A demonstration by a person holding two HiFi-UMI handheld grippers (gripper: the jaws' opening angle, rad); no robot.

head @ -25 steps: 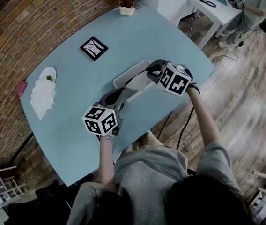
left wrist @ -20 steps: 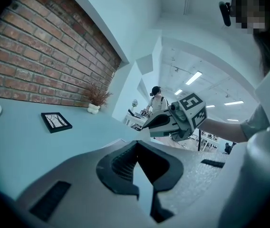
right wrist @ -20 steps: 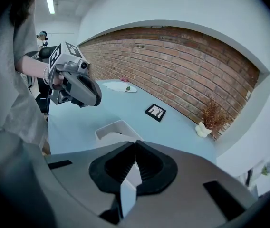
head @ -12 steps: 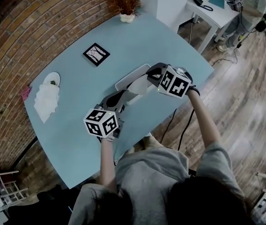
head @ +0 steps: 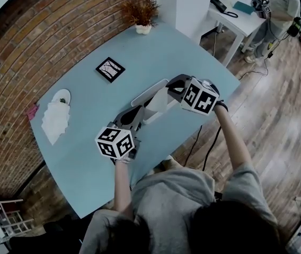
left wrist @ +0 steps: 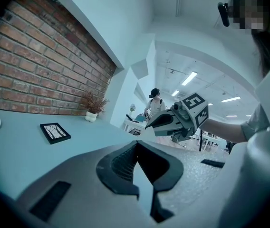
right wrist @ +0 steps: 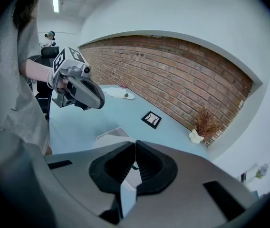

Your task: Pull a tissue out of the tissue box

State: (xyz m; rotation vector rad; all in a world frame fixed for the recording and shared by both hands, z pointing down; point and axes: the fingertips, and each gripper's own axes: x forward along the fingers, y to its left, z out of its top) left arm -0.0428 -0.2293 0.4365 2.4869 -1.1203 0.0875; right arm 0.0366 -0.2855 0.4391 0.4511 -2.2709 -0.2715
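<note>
The tissue box (head: 146,94) lies flat on the blue bench (head: 87,89). Just above its far end, the right gripper (head: 170,87) has its jaws pinched together on a white tissue (right wrist: 127,186), which hangs between the box and the jaws. The left gripper (head: 135,112) sits at the box's near end. Its jaws are closed too, with nothing visible between them, and I cannot tell whether it presses on the box. If it does not, the likely trouble is that the light box rises or slides with the sheet instead of letting it go. A pull angled away from the box's opening could tear the thin sheet or drag out a second one.
</note>
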